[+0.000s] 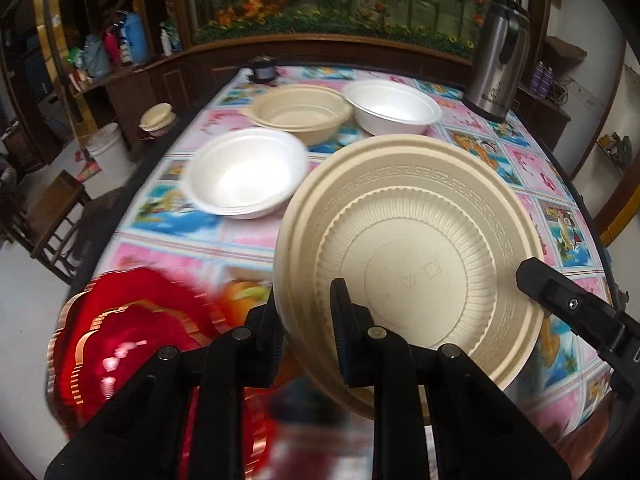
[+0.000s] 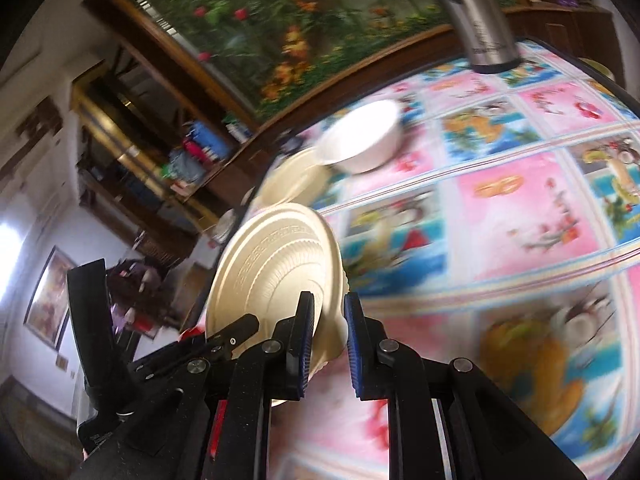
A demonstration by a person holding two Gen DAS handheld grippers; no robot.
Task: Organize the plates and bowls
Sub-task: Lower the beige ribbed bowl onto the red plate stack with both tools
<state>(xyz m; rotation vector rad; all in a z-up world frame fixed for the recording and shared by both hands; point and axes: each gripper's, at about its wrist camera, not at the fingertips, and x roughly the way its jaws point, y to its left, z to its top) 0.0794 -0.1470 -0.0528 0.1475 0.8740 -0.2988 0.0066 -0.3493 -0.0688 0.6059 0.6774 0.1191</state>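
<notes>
Surface point(image 1: 256, 240) under a bright patchwork cloth of pink and blue picture squares fills the left wrist view, and above it a beige plate point(image 1: 412, 264) with a ribbed well and a key-pattern rim hangs tilted. The left tongs point(image 1: 306, 320) are clenched on its near left rim, one finger behind the plate and one in front. At the plate's right edge the black tip of the right tongs point(image 1: 536, 280) reaches the rim. Beyond the plate stand a white bowl point(image 1: 248, 174), a beige bowl point(image 1: 300, 114) and a second white bowl point(image 1: 394, 106), the last two just beside each other. A steel flask point(image 1: 498, 64) stands at the far right of the cloth, and a red plate with gold scalloped edging point(image 1: 132, 340) lies blurred at the near left. In the right wrist view the same beige plate point(image 2: 276, 276) is seen nearly edge-on, lifted clear of the cloth point(image 2: 500, 220). The right tongs point(image 2: 330, 332) are clenched on its rim between blue-ridged pads point(image 2: 354, 344). The left tongs point(image 2: 240, 330) grip the plate's opposite side. Farther off, blurred, sit a white bowl point(image 2: 362, 140), a beige bowl point(image 2: 294, 178) touching it and the steel flask point(image 2: 480, 16).
</notes>
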